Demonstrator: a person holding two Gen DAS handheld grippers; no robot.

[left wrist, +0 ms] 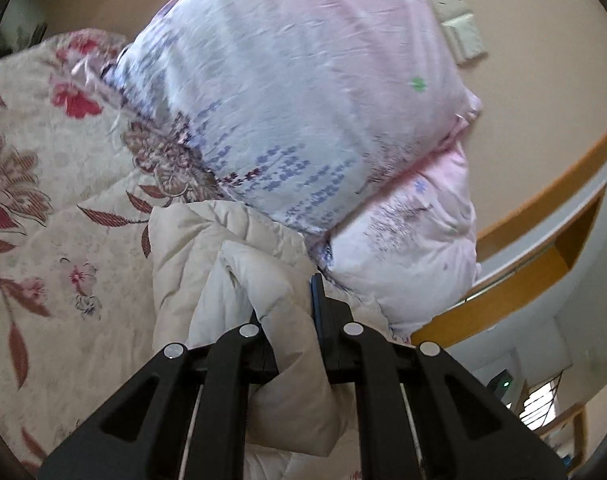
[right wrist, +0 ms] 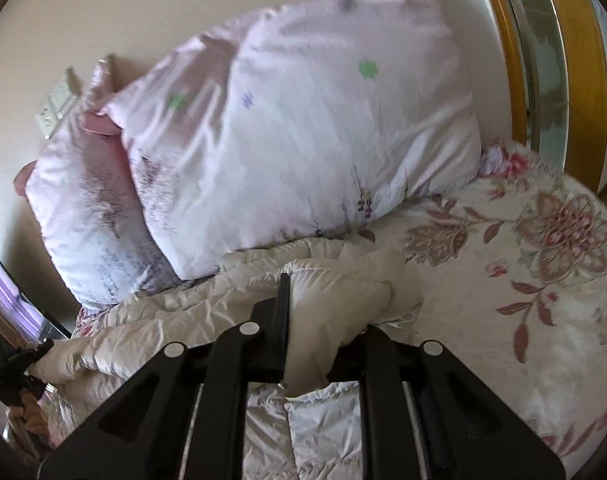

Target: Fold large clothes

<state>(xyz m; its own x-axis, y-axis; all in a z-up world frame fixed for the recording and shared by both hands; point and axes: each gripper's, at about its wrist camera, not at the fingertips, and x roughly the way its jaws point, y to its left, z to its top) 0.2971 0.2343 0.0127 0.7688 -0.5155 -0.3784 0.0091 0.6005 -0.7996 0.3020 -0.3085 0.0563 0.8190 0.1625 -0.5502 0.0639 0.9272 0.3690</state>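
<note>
Quilted cream jacket [right wrist: 207,300]: puffy, light, slippery; grip hems. Left hand-held gripper [left wrist: 291,312], right hand-held gripper [right wrist: 323,316] both clamped on it.

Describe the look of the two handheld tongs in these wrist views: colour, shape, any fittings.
Both the left tongs and the right tongs are matte black, with angular linkage arms pierced by triangular cut-outs. Four round silver pivot pins cross each frame, and bright metal rods run between the arms. The left tongs' fingers show a thin blue edge strip. No cables or markings show.
</note>
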